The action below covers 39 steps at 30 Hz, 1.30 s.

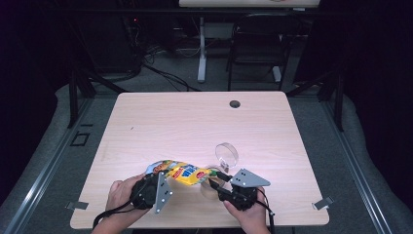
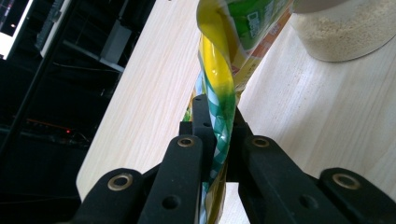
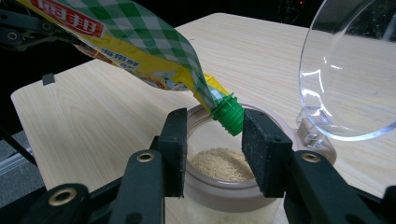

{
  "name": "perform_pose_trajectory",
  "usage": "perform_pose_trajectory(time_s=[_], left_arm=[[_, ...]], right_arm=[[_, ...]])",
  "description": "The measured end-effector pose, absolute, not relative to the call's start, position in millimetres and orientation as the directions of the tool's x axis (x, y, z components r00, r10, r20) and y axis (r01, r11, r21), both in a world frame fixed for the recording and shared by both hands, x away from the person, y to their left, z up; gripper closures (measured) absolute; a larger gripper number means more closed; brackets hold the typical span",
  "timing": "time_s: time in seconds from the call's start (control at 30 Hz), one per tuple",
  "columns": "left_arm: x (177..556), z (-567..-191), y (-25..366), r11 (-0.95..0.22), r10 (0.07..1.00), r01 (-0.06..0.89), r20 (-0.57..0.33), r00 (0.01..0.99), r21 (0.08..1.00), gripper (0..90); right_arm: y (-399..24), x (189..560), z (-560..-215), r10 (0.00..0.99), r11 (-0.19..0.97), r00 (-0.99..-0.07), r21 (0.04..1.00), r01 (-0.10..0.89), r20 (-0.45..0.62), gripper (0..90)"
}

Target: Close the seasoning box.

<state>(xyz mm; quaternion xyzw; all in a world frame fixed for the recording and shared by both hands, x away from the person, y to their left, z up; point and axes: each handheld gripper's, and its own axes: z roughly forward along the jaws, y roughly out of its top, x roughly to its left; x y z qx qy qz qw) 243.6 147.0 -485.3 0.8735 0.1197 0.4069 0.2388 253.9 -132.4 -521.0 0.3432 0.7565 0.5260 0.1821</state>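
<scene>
1. Our left gripper (image 2: 215,140) is clamped on the flat end of the seasoning pouch (image 1: 182,171), foil pinched between its pads.
2. Our right gripper (image 3: 212,144) has its fingers (image 3: 175,140) spread; the pouch's green spout (image 3: 229,114) sits between them, possibly brushing the right pad.
3. Below the fingers, the jar (image 3: 224,186) of granules stands with its clear lid (image 3: 350,74) flipped up.

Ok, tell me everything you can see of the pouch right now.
The pouch is a soft, glossy plastic refill bag, yellow with green-and-white check and a red label, ending in a green screw spout. It hangs tilted, spout down, over the open jar of pale granules. The left tongs are shut on its twisted rear end. The right tongs stand open either side of the spout, not pressing it.
</scene>
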Motion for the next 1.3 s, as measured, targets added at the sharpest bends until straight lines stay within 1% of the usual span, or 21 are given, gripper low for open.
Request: perform_pose_trajectory(time_s=[0.27,0.4,0.77,1.0,1.3], left_arm=[[248.6,-488.4,152.1,-0.825,0.44,0.038,0.599,0.67,0.564,88.5],[250.6,-489.2,154.8,-0.819,0.445,0.051,0.578,0.684,0.572,88.6],[257.3,-496.4,163.4,-0.756,0.498,0.093,0.477,0.724,0.648,89.0],[259.4,-502.4,166.3,-0.739,0.51,0.111,0.444,0.737,0.664,89.0],[263.9,-513.0,172.7,-0.698,0.542,0.157,0.372,0.753,0.699,89.0]], right_arm=[[-134.3,254.9,-521.1,0.71,0.212,-0.699,0.92,0.329,0.086,59.8],[-135.8,255.5,-521.7,0.714,0.203,-0.694,0.92,0.334,0.094,59.7],[-135.7,255.0,-521.6,0.715,0.198,-0.692,0.919,0.339,0.101,60.5],[-135.8,255.0,-522.0,0.714,0.197,-0.693,0.919,0.34,0.104,60.6],[-135.9,254.9,-522.1,0.715,0.191,-0.69,0.92,0.341,0.108,60.5]])
